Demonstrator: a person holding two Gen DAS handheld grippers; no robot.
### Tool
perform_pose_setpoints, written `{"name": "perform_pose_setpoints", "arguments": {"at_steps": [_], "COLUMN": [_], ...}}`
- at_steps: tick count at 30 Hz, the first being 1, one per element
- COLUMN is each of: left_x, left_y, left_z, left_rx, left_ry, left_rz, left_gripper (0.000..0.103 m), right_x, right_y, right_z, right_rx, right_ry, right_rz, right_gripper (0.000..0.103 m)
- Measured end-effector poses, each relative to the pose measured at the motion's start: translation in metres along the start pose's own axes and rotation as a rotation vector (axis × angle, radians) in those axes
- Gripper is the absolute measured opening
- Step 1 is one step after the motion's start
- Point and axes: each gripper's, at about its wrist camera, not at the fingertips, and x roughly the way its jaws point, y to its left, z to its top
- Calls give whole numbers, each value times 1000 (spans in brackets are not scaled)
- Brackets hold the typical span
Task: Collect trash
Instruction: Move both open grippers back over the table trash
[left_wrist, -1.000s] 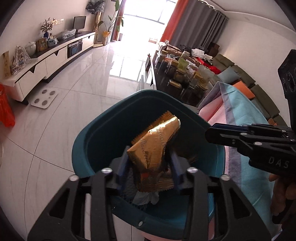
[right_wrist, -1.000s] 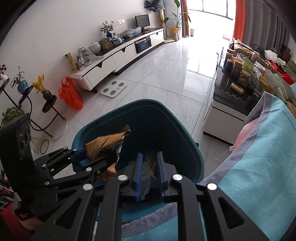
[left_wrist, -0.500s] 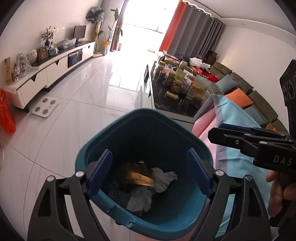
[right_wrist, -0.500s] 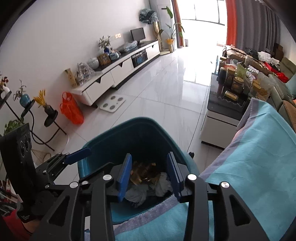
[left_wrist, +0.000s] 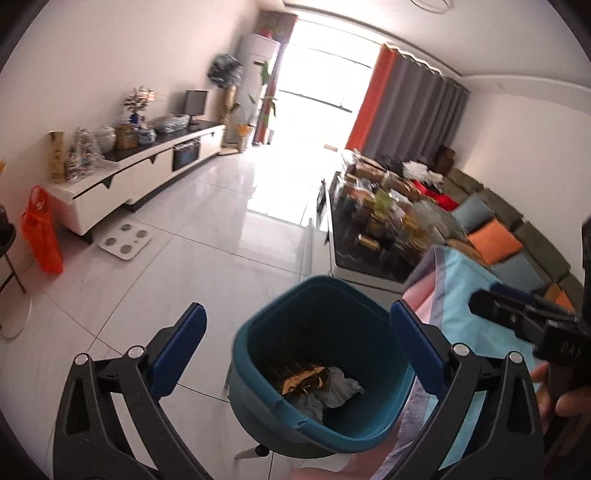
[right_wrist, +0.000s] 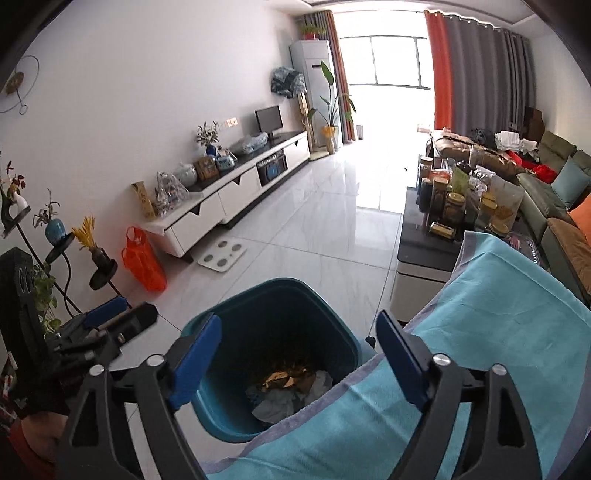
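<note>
gold wrapper (left_wrist: 303, 380) lying flat in bin (left_wrist: 258, 402)

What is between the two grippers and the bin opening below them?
Nothing visible. The left gripper and right gripper have just been opening, and no trash is between their jaws. The bin is uncovered, with the gold wrapper lying inside on crumpled paper.

You see the teal bin (left_wrist: 258, 417) upright on the floor, with the crumpled gold wrapper (left_wrist: 303, 380) lying on the tissues (left_wrist: 341, 387) inside.
</note>
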Motion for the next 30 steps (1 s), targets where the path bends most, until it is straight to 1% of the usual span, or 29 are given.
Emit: {"name": "perform_pose_setpoints", "arguments": {"at_steps": [3, 7, 12, 16, 19, 23, 30], "left_x": [-22, -50, -83, -99, -110, -124, -142], "left_y": [3, -7, -43, -71, -93, -119, -171], "left_z": [5, 9, 12, 13, 11, 3, -17], "left_rx": [-15, 11, 107, 168, 218, 263, 341], "left_ry": [-43, -109, -213, -253, -274, -292, -289], "left_rz": [21, 12, 3, -18, -50, -118, -256], "left_gripper": [98, 98, 98, 98, 98, 98, 98], "right_x": [-11, -38, -78, -109, -131, -159, -201], "right_y": [1, 0, -10, -21, -31, -44, -62], "right_z": [-2, -8, -17, -24, -33, -51, -91], "right_rx": [4, 12, 23, 37, 51, 79, 138], "right_ry": [-22, -82, -164, -225, -265, -307, -350], "right_rz": [2, -2, -38, -85, -114, -166, -297], "right_gripper": [88, 95, 96, 96, 96, 96, 96]}}
